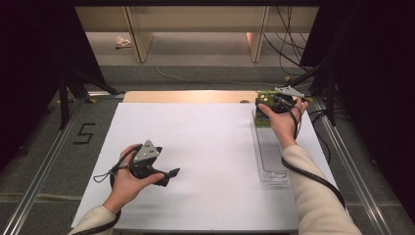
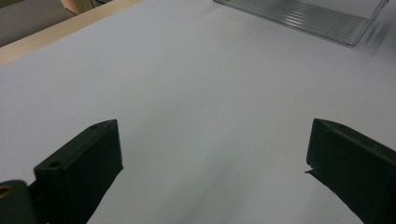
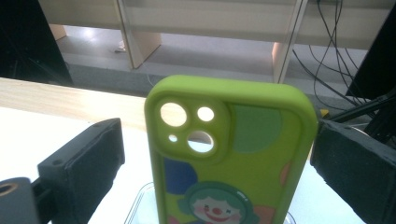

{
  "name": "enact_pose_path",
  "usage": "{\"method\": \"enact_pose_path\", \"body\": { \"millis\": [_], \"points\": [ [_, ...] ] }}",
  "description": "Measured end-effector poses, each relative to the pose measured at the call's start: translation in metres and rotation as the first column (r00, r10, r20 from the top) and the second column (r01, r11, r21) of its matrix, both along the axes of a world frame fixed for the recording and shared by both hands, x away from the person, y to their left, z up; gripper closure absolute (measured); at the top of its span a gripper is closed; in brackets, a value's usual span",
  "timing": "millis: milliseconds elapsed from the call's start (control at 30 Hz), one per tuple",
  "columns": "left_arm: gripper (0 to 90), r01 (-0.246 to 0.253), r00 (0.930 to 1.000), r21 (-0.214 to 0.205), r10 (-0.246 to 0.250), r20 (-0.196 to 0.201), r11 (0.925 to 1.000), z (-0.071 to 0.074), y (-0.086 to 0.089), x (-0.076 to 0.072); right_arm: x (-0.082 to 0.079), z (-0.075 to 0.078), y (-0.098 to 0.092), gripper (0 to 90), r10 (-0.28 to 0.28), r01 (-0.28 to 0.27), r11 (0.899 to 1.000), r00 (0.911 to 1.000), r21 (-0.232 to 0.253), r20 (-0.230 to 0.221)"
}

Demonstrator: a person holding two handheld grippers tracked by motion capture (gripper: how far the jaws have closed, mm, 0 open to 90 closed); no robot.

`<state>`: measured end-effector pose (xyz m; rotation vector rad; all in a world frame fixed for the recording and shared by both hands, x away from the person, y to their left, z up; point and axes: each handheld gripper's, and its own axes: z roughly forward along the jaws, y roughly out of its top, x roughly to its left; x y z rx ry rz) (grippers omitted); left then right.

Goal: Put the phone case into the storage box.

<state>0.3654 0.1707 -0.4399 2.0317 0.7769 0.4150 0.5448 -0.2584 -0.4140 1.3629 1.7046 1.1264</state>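
We are holding the left gripper (image 1: 169, 175) low over the white table (image 1: 205, 147), its jaws standing wide apart and empty. Farther right, the clear tray (image 1: 270, 152) is lying lengthwise. At its far end the green phone case (image 3: 229, 154) is standing upright, camera cutouts uppermost, between our right gripper's (image 1: 274, 104) parted jaws, not yet clamped.

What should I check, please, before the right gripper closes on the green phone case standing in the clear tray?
1. Right gripper open: ok, jaws apart.
2. Phone case between the jaws: ok, with a gap on each side.
3. Case upright: ok, camera holes on top.
4. Case's foot seated in the clear tray: cannot tell, bottom is cut off.
5. Left gripper clear of the tray: ok, open over the white table.
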Motion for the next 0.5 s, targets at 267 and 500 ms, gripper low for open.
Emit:
{"method": "enact_pose_path", "body": {
  "millis": [267, 500],
  "points": [
    [3.1, -0.002, 1.0000, -0.001, 0.002, 0.002, 1.0000, 0.001, 0.000, 0.000, -0.007, -0.001, -0.001, 3.9, 0.004, -0.004, 1.000, 0.9999, -0.004, -0.015],
    [3.1, -0.001, 1.0000, 0.002, 0.001, 0.002, 1.0000, 0.001, 0.000, 0.000, -0.015, 0.001, -0.005, 3.9, 0.012, -0.012, 1.000, 0.9993, 0.000, -0.035]
  ]
}}
